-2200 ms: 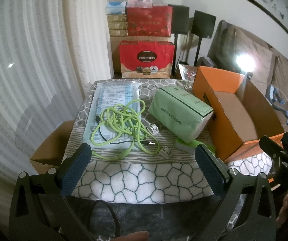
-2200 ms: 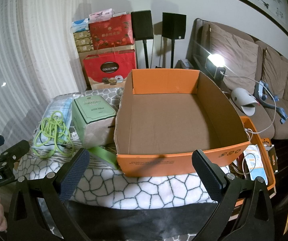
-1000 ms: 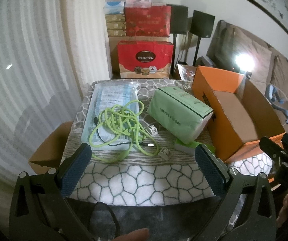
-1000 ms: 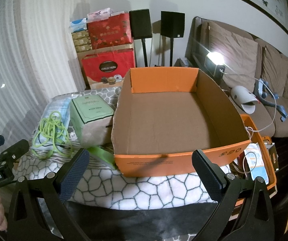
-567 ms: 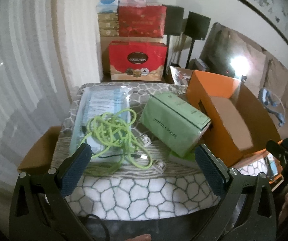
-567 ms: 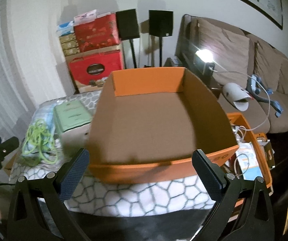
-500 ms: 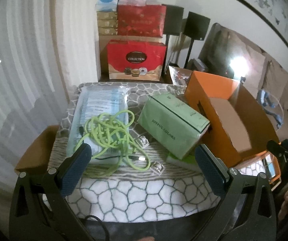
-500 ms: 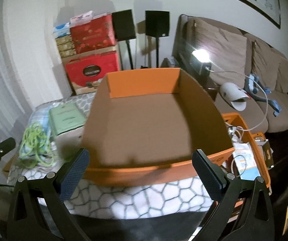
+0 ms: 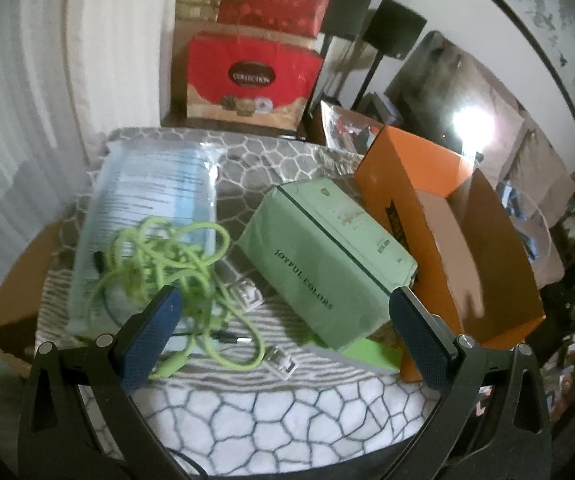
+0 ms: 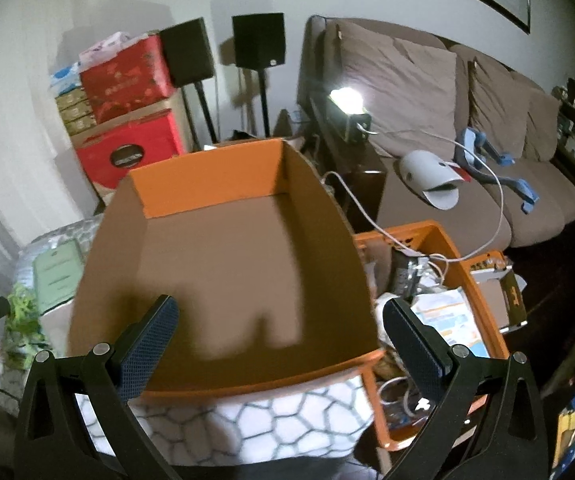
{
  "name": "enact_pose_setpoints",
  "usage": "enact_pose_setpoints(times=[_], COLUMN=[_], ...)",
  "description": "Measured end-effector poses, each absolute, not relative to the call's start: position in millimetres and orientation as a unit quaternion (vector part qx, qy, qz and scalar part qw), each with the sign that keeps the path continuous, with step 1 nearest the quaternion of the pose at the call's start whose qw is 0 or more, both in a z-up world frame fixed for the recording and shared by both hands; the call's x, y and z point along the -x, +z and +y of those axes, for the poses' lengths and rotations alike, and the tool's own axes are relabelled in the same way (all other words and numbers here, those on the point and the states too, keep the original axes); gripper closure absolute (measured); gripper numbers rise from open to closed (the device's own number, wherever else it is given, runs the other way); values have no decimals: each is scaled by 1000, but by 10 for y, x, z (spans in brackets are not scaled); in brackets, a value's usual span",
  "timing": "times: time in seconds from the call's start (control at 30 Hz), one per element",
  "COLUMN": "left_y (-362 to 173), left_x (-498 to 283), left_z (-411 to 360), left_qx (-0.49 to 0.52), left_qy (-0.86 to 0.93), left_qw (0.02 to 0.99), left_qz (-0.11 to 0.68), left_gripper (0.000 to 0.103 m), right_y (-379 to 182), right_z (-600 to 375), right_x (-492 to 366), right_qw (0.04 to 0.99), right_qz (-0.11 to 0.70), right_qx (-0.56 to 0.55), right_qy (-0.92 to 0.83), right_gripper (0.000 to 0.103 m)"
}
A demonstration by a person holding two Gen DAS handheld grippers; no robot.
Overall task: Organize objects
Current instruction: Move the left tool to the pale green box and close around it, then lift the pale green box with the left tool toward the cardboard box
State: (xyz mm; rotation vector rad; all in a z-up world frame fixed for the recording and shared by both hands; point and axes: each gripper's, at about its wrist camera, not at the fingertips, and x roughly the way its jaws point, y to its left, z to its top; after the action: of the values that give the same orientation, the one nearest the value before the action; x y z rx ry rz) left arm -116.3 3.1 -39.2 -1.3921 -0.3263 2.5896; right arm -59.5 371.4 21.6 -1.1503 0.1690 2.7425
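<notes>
A: Status? Left tool (image 9: 283,326) is wide open, nothing in it, hanging just short of the green pack (image 9: 325,258). Right tool (image 10: 279,338) is also spread wide and empty, over the near rim of the orange box (image 10: 243,208).

B: So the step is the approach and nothing is packed. The box floor is bare.

A: Agreed. My guess is the green pack goes first. It sits just left of the box, touching its wall and tilted up on a flat green item (image 9: 367,354).

B: The next move needs the left tool lower and centred across the pack's width. The wrap is soft and may sag.

A: Left of the pack is the lime cable (image 9: 167,264), tangled loosely on a clear bag (image 9: 151,200), with white plugs (image 9: 249,294) beside it.

B: The cable could snag the left finger (image 9: 147,338). The surface (image 9: 287,420) has a soft patterned cover. Right of the box there's a cluttered orange crate (image 10: 475,292), then the sofa (image 10: 467,128).
</notes>
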Motion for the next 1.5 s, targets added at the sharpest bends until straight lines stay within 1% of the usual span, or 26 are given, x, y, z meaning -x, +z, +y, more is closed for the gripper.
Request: enact_pose_setpoints(times=[0.37,0.47,0.5,0.53,0.57,0.63,0.67,0.73,0.77,0.83,0.87,0.9,0.93,1.0,1.13,1.27,1.5], left_y=[-633,-677,-687,-707,-721,-749,-769,-790,-809,-849,-873,-900,-922,-956,-1002,-1002,-1015], left_x=[1507,1584,1597,1620,1638,1667,1680,1698,1716,1754,1770,1791,1807,1837,1875,1880,1888], left_z=[112,125,126,129,134,144,142,150,151,147,142,136,129,124,126,117,99], left_qx=[508,516,519,522,524,528,530,534,537,541,544,546,548,550,555,559,559], left_qy=[841,834,831,827,825,820,817,812,808,802,798,794,790,785,777,772,768], left_qw=[112,118,121,124,126,131,135,141,144,150,152,155,157,162,165,165,167], left_qz=[-147,-157,-162,-167,-170,-177,-180,-188,-193,-204,-212,-220,-227,-237,-247,-254,-263], left_gripper=[0,0,0,0,0,0,0,0,0,0,0,0,0,0,0,0,7], right_y=[129,75,47,29,-1,-52,-82,-132,-163,-207,-227,-239,-250,-271,-278,-265,-262], right_z=[4211,4327,4368,4394,4431,4485,4508,4533,4544,4549,4545,4535,4526,4508,4470,4511,4616], right_x=[874,959,989,1011,1047,1084,1112,1155,1176,1193,1202,1203,1201,1202,1214,1225,1283], right_qw=[71,65,62,61,59,55,51,43,39,33,28,24,18,7,6,-7,-37], right_qz=[62,69,73,75,79,85,90,97,100,103,104,105,106,108,98,112,132], right_qx=[436,453,459,463,469,478,483,490,495,502,504,506,507,509,510,514,535], right_qy=[895,887,883,881,878,873,870,865,862,858,857,856,855,854,855,851,833], right_gripper=[1,4,7,11,13,21,24,37,41,62,67,76,84,88,91,92,94])
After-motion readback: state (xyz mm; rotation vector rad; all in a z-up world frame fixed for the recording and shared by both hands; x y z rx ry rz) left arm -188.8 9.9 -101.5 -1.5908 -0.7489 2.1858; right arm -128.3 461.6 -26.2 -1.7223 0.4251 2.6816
